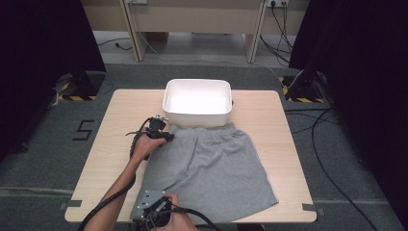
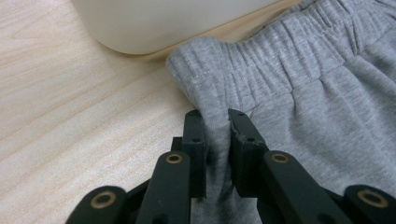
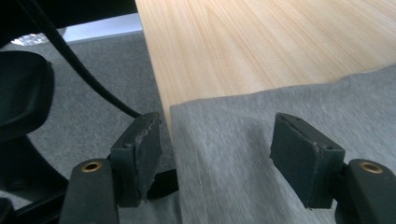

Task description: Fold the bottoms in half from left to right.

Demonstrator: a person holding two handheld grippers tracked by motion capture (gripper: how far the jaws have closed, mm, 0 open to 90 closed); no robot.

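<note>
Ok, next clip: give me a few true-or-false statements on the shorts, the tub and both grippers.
1. The left gripper is shut on the waistband corner of the grey shorts. True.
2. The right gripper is clamped on the hem. False: its fingers stand open, the hem corner lying between them unpinched.
3. The white tub sits on the wooden table just beyond the waistband. True.
4. The shorts are folded in half. False: they lie spread flat.
5. The tub holds clothing. False: it looks empty.
</note>
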